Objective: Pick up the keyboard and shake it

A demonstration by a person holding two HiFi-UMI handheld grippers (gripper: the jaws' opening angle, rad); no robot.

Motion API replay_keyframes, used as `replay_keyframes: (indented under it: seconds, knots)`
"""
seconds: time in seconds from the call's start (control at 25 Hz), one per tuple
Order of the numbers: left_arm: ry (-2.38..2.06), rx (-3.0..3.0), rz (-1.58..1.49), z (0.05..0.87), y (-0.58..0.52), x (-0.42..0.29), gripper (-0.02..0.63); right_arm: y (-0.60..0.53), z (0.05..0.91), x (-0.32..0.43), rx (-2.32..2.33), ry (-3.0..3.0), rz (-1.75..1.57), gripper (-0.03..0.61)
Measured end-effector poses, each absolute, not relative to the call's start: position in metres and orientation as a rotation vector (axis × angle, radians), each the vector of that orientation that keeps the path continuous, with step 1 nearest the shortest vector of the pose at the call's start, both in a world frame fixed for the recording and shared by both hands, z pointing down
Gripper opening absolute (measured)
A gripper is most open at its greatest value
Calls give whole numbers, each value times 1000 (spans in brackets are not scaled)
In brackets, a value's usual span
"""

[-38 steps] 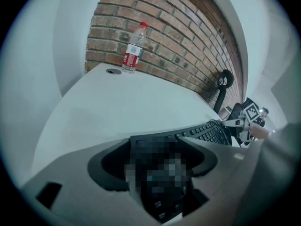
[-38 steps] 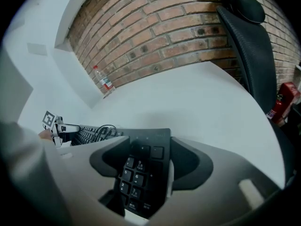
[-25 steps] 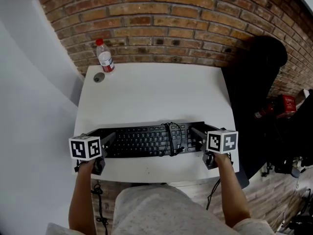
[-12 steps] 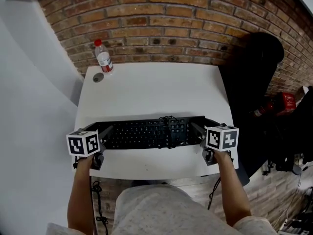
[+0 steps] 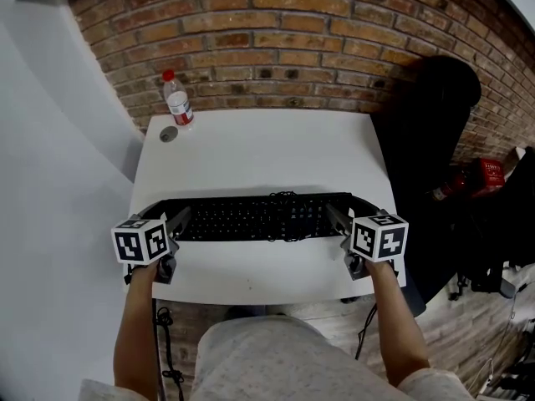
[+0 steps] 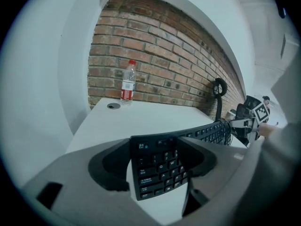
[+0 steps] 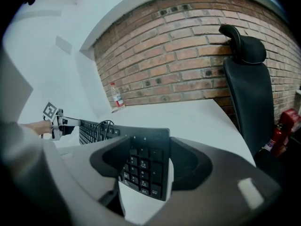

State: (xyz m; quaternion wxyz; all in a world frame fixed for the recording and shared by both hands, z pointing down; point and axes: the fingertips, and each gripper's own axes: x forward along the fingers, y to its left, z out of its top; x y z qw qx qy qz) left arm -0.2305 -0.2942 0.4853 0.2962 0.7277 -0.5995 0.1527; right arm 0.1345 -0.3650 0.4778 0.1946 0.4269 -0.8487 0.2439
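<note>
keyboard (image 5: 255, 217) up over near edge of table (image 5: 251, 153), long axis side to side: left gripper (image 5: 178, 221) clamped on its left end, right gripper (image 5: 336, 219) clamped on right end

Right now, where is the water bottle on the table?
In the head view the water bottle stands at the far left corner of the table by the brick wall, just behind a small round disc, well beyond the keyboard.

Soft even daylight, strong fisheye bending, dark vignetted corners
</note>
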Motion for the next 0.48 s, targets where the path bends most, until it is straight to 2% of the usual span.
replay_keyframes:
  seconds: [0.48]
  knots:
    - [-1659, 2017, 350, 469, -295, -234, 299, -364, 467, 131, 1250, -2474, 472, 272]
